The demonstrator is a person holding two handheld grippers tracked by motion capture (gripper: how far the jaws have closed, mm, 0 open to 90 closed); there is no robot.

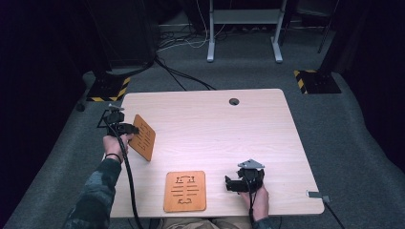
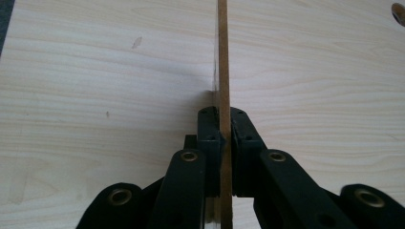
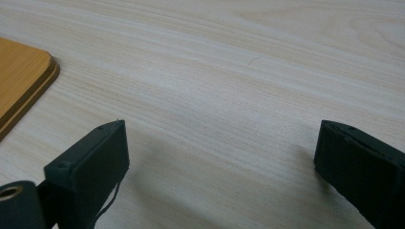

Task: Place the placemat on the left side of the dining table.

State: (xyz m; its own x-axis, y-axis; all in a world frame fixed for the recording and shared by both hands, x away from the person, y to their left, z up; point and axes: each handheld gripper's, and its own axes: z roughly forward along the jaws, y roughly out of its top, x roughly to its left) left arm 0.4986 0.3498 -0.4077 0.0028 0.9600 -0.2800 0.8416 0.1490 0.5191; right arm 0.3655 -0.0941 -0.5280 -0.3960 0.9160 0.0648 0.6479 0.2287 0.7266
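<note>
Wooden board [image 1: 143, 137] pinched edge-on in left gripper [image 2: 224, 143] above worktop [image 1: 224, 124] left side, to be lowered level beside flat board [image 1: 185, 191]; right gripper [image 3: 222, 157] spread, resting nearby.

No readable text, brand or number anywhere.

The two orange-brown boards bear only cut-out slots and bracket shapes, not letters: the flat board [image 1: 185, 191] near the desk's [image 1: 229, 129] front edge shows a row of horizontal slits between two bracket-like marks, and the tilted board [image 1: 143, 137] near the desk's left edge shows similar slits. Yellow-and-black hazard stripes mark the two floor plates [image 1: 316, 81] beyond the desk's far corners.
</note>
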